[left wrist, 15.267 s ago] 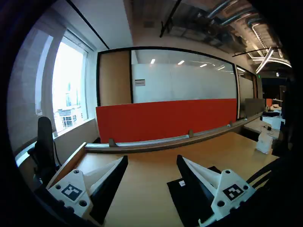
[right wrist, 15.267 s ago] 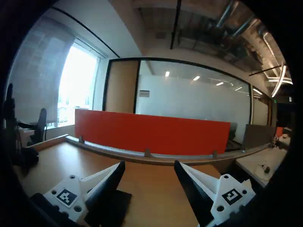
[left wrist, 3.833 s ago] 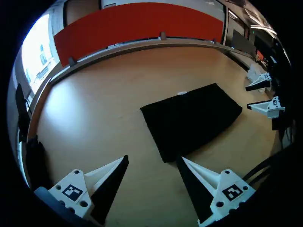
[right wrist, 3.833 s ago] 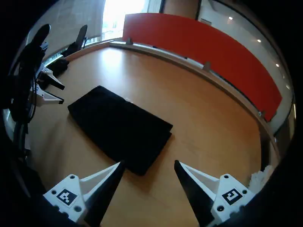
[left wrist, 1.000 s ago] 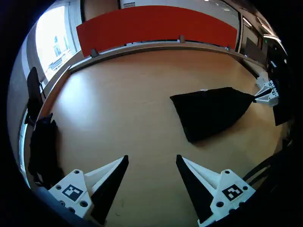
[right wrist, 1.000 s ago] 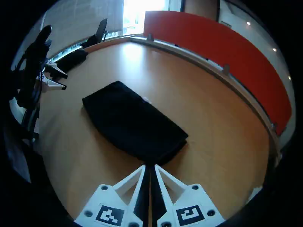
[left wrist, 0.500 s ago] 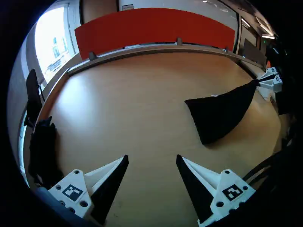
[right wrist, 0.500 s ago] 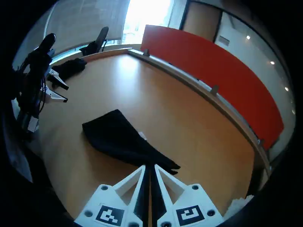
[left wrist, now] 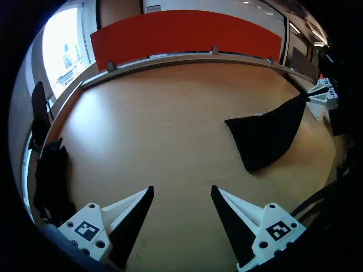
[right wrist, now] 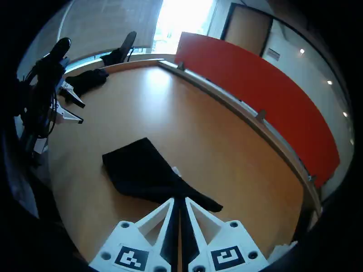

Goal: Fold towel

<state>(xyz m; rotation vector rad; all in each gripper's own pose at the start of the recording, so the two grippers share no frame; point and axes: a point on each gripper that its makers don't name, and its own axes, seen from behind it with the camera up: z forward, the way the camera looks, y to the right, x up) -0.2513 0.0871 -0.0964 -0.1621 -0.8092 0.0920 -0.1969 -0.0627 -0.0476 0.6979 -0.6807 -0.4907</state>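
While my right gripper [right wrist: 180, 201] pinches a corner of the soft black towel [right wrist: 136, 172], drawn up to a peak above the smooth wooden table [left wrist: 149, 118], my left gripper [left wrist: 181, 190] hangs open, well apart. A red partition [left wrist: 181, 29] borders the far edge.

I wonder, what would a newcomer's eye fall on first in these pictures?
The black towel on the wooden table, one corner pinched and held up by the right gripper, its jaws shut. Behind it runs a bright red divider along the table's far edge, and the left gripper hangs open over bare wood.
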